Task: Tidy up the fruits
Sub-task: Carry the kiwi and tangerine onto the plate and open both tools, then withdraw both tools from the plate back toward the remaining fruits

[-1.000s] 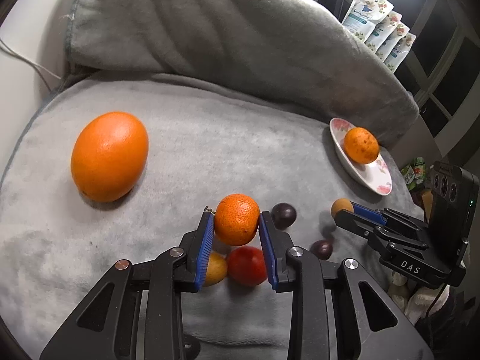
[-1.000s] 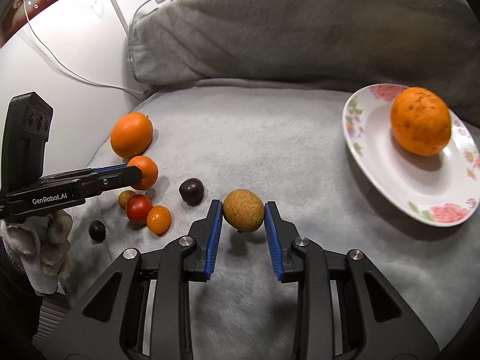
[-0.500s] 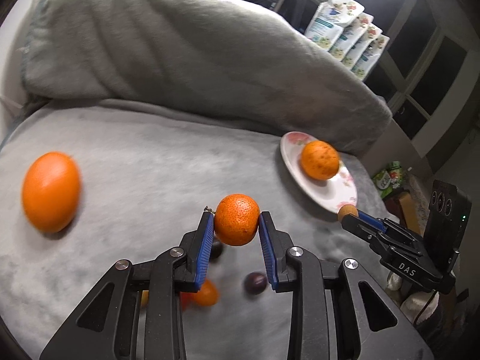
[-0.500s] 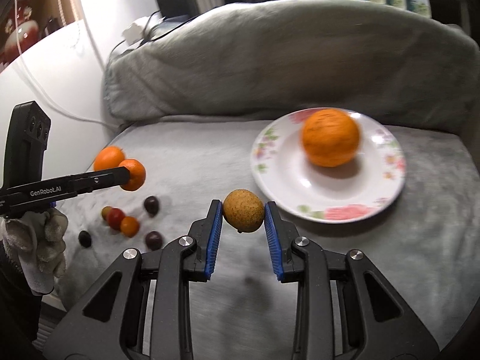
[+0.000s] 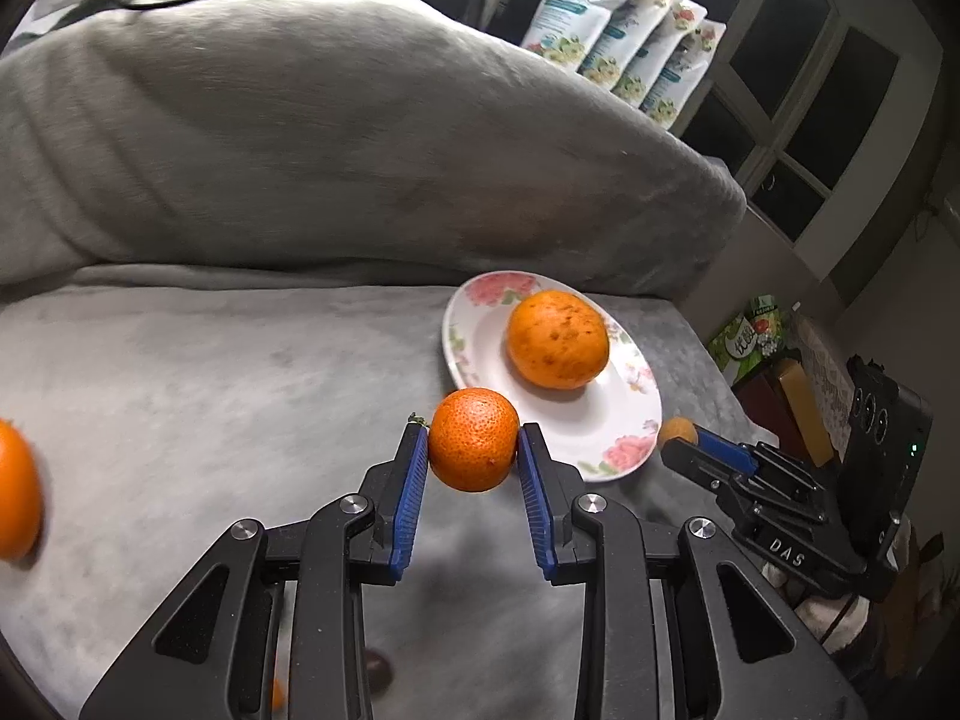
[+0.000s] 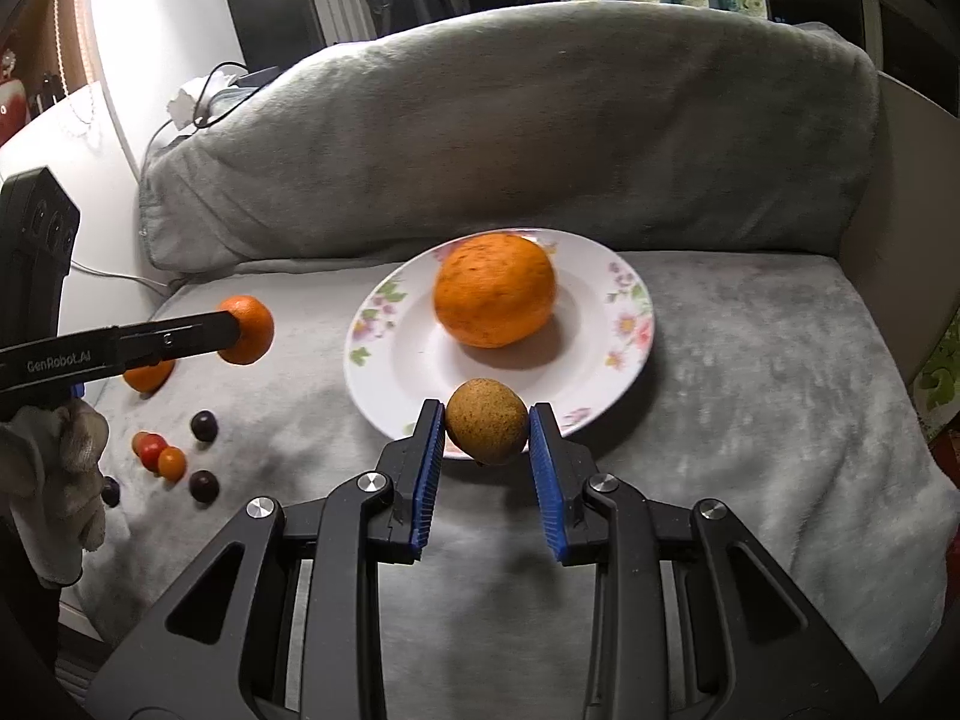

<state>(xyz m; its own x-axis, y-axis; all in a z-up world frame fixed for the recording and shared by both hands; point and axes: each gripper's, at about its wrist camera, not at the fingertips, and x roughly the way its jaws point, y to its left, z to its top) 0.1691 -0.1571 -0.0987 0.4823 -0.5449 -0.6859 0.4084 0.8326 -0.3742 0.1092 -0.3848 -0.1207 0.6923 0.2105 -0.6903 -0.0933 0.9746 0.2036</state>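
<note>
My left gripper (image 5: 473,450) is shut on a small mandarin (image 5: 474,439), held above the grey blanket just left of the floral plate (image 5: 606,450). A spotted orange (image 5: 557,340) lies on that plate. My right gripper (image 6: 486,429) is shut on a small brownish-yellow fruit (image 6: 486,420) at the plate's (image 6: 384,372) near rim, in front of the orange (image 6: 494,290). Seen from the right wrist, the left gripper (image 6: 243,327) carries the mandarin (image 6: 255,330) left of the plate. The right gripper (image 5: 681,438) shows at the plate's right edge in the left wrist view.
A big orange (image 5: 15,492) lies far left on the blanket (image 5: 210,390). Several small red, orange and dark fruits (image 6: 171,459) sit at the left front. A grey covered backrest (image 6: 510,120) rises behind. A gloved hand (image 6: 51,480) holds the left tool. Pouches (image 5: 624,36) stand beyond.
Both grippers have travelled toward the plate with their fruits still held; the plate and its orange now sit closer and more central, and the small fruits have dropped behind to the left.
</note>
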